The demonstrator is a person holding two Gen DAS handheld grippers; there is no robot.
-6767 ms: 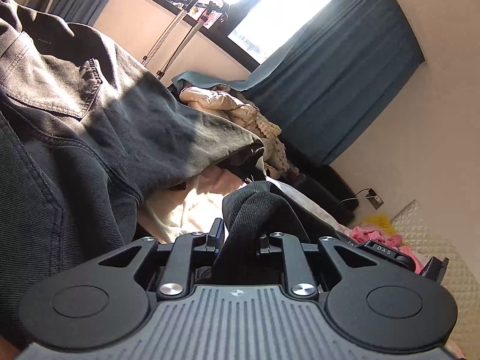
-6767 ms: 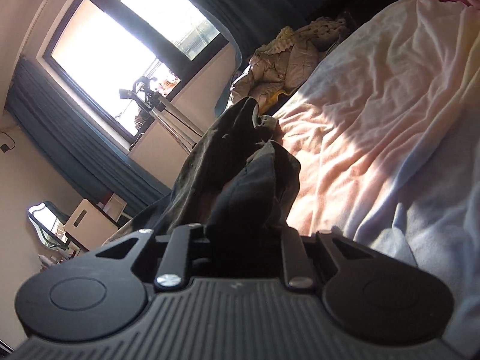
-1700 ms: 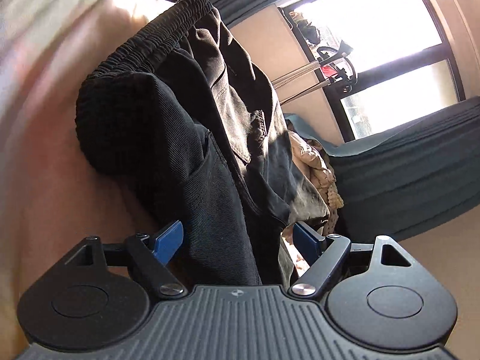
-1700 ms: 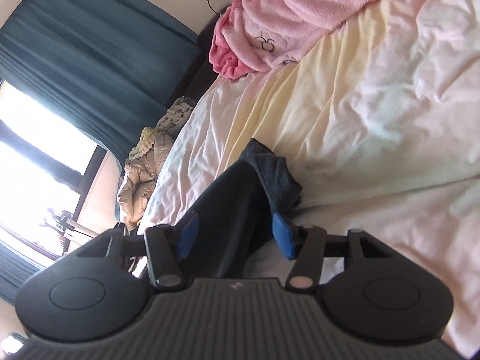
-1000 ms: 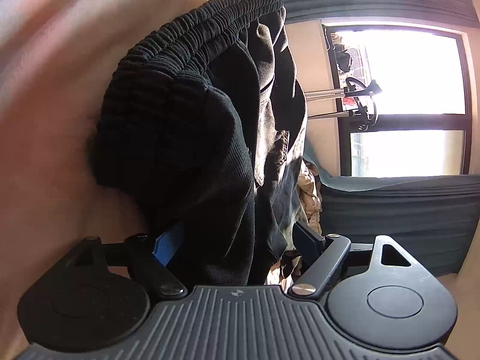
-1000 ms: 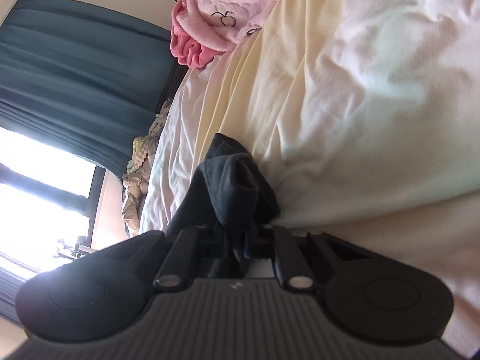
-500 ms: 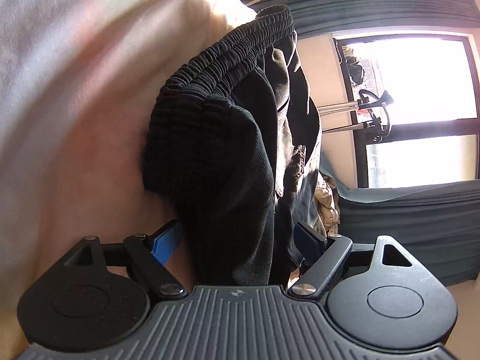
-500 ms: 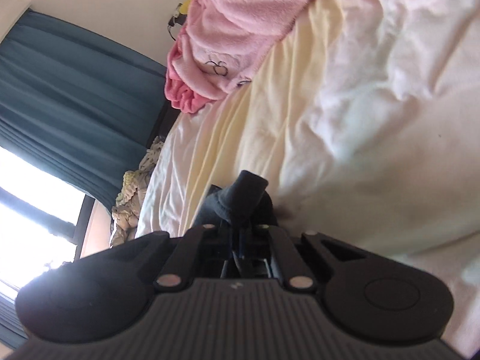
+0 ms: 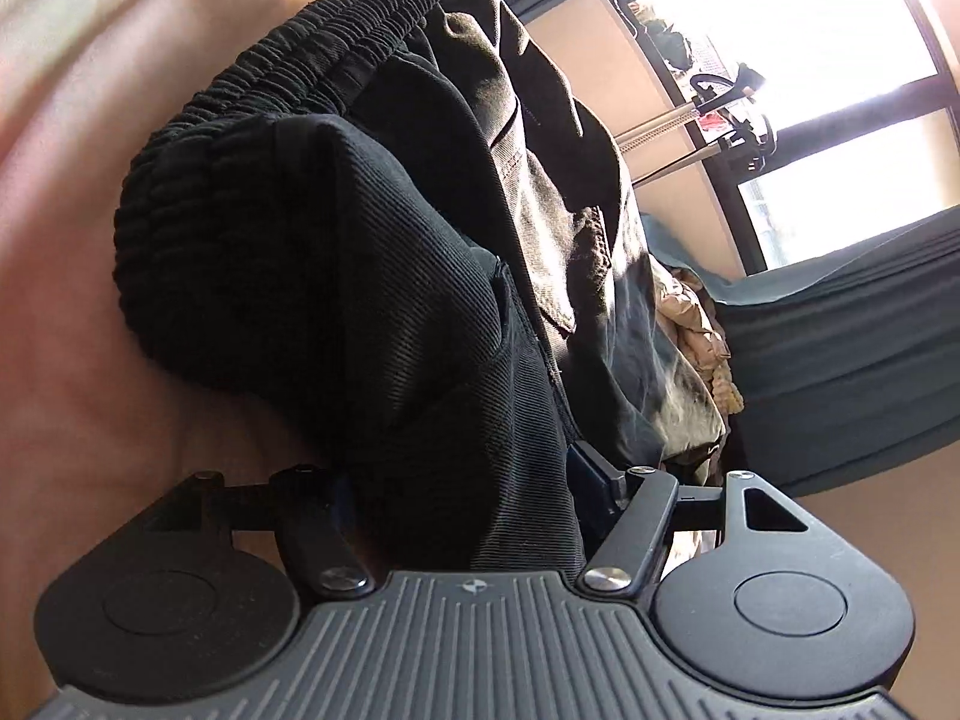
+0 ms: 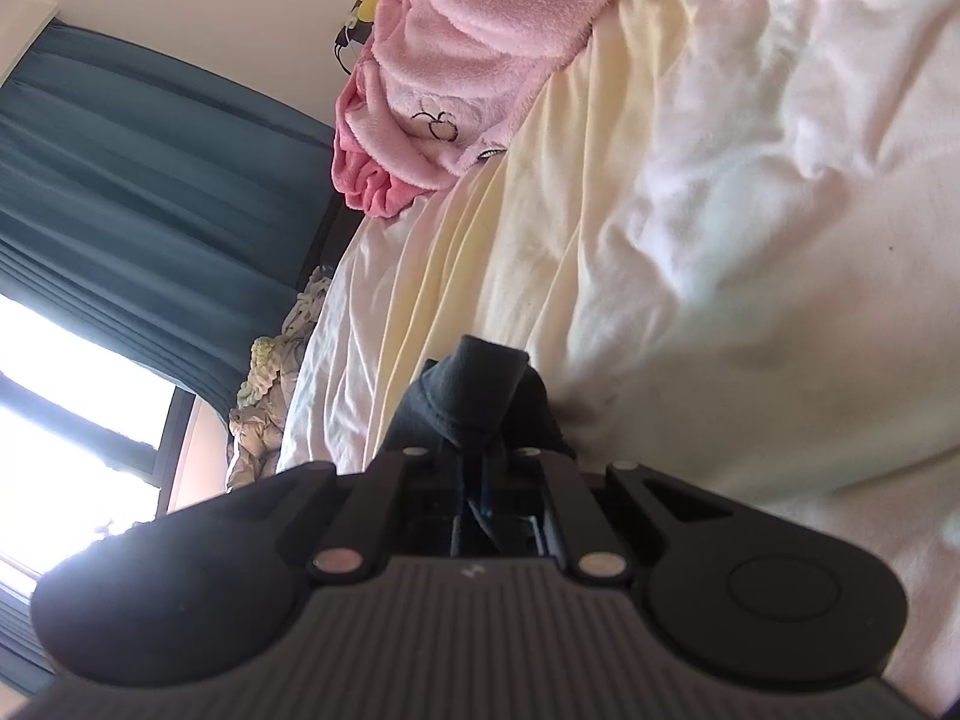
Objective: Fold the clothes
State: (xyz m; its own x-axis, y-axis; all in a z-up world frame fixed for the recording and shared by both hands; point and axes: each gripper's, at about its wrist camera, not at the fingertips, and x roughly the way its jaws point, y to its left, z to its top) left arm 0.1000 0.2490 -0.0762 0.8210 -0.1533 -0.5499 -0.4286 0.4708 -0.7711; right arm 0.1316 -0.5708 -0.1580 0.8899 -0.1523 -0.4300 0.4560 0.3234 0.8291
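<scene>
Fluffy pink blanket [image 10: 456,42] heaping at far edge of cream bedsheet [image 10: 750,210]. Left gripper [image 9: 465,492] jaws closing around black elastic-waist trousers [image 9: 372,276]. Right gripper [image 10: 474,462] pinching trouser fabric tight.

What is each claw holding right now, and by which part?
Right claw: shut on a folded end of the black pants. Left claw: closing around the pants' side below the waistband; grip unclear.
</scene>
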